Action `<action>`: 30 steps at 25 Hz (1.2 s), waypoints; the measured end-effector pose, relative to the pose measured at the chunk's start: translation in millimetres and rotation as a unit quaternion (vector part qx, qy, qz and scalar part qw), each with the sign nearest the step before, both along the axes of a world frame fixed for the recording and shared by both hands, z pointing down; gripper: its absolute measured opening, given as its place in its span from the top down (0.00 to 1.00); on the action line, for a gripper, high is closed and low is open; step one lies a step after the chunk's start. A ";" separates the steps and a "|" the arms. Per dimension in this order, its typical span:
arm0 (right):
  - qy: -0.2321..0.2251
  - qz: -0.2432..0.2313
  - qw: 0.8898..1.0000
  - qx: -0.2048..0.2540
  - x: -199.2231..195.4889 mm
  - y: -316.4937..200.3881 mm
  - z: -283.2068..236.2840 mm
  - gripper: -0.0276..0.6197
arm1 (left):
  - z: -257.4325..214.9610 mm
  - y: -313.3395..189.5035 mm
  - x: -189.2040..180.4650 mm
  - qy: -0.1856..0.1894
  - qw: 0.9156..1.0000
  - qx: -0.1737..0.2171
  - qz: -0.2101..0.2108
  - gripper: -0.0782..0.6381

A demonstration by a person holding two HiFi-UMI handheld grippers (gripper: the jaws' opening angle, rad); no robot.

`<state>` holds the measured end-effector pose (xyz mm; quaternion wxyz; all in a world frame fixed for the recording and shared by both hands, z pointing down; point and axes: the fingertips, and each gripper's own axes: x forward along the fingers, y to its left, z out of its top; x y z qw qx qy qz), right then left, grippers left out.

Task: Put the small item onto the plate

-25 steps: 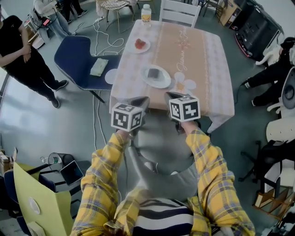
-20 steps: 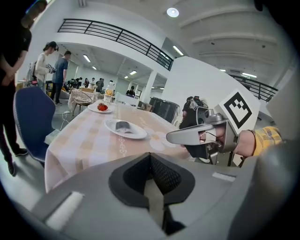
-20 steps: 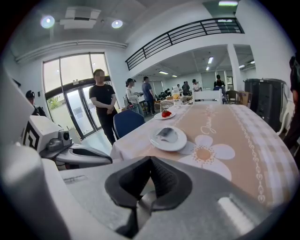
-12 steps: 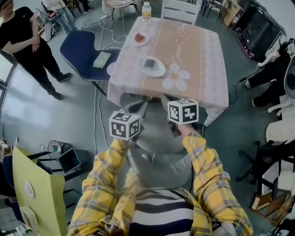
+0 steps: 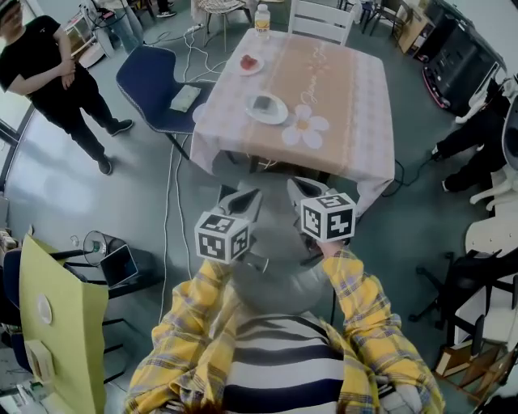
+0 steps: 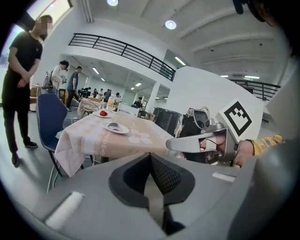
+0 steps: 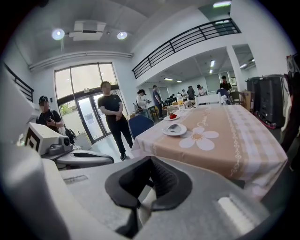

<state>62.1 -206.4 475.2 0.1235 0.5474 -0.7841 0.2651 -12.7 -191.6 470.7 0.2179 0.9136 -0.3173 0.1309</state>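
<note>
Short of the near edge of the square table, which is draped in a peach-and-white cloth with a white flower print, a person in a yellow plaid shirt holds both grey tools side by side in the air, pointing toward it. The left tool has its dark-padded jaws pressed together, with nothing between them. The right tool, just beside it, is likewise closed and empty.

On the table's far left part, a small red item lies on a small white saucer. Nearer the person, but still well apart from both tools, a larger round white plate carries a flat dark grey object. A clear plastic bottle stands upright at the far edge, with a white slatted chair behind the table. A dark blue chair stands at the table's left, and a person in black clothes stands beyond it.
</note>
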 end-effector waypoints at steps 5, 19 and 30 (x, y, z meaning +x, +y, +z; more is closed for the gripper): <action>-0.036 0.012 0.999 0.004 -2.2 38.3 -3.4 0.96 | -6.9 26.2 -9.5 0.026 0.999 -0.009 -0.029 0.89; -0.042 0.005 0.999 0.002 1.1 118.8 8.2 0.96 | -3.3 89.8 -24.2 0.037 0.997 -0.013 -0.071 0.89; -0.025 -0.003 0.999 0.049 -0.3 125.9 -18.5 0.96 | -14.5 101.2 -18.5 0.046 0.996 0.004 -0.074 0.89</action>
